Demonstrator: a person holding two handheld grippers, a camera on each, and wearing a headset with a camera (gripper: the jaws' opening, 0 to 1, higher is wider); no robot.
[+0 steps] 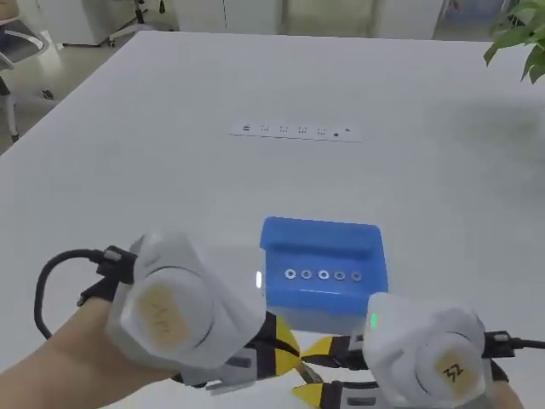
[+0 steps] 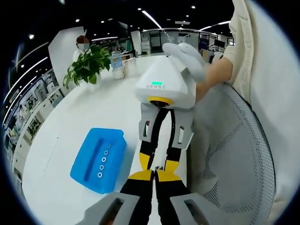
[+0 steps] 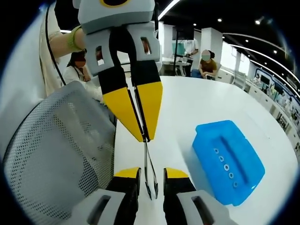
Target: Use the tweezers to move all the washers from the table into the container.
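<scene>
Over the near edge of the worktop [image 1: 170, 128], pinching the tweezers [image 3: 146, 159] by their joined end with the left tool [image 3: 144, 137], clamped fully on the metal. Pointing the spread tips down into the right tool [image 3: 151, 172], parted narrowly to either side and, as far as can be made out, not touching them. Counting five washers [image 1: 324, 274] lined up in the groove of the blue container [image 1: 322, 234], just beyond both tools. Judging from that row, close to done. Could lose the tweezers in a handover: by closing the right tool off-centre, or by loosening the left too soon, and so twisting them free to drop off the worktop's edge. Could also pinch the tips shut by squeezing too far forward.
</scene>
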